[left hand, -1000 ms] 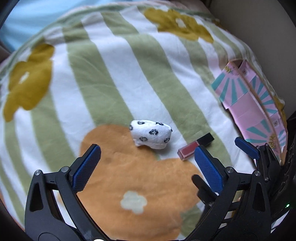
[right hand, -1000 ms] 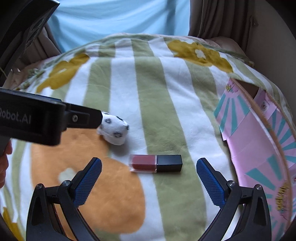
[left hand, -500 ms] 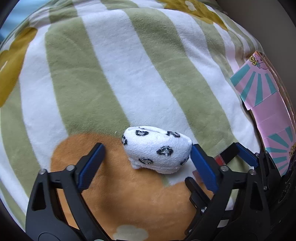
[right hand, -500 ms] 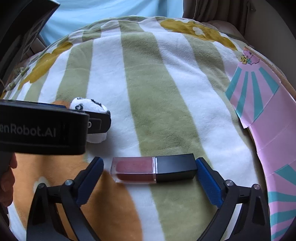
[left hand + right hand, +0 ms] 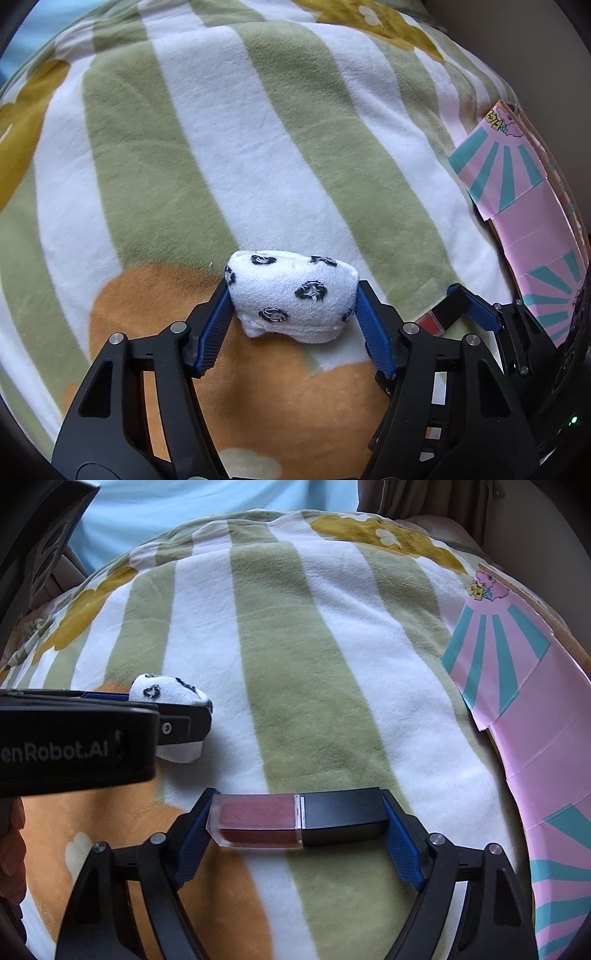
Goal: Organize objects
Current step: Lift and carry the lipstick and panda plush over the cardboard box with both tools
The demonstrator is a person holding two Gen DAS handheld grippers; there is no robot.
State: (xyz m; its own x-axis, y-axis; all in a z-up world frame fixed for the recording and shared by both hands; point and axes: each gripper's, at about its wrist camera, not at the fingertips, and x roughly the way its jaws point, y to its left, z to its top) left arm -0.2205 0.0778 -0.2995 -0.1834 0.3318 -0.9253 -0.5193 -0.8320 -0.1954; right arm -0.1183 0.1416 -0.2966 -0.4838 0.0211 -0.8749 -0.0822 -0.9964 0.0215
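Left wrist view: a soft spotted sock bundle is clamped by the left gripper; a boxy lip gloss tube is pinched endwise by the right gripper on the fleecy striped blanket.

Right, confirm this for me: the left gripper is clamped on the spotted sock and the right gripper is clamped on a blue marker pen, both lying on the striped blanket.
One thing is wrong. The right gripper is closed end to end on a lip gloss tube with a black cap, not a blue marker; the right wrist view shows it. The rest holds: the left gripper clamps the spotted sock on the striped blanket.

Striped floral blanket, spotted sock, lip gloss, pink box
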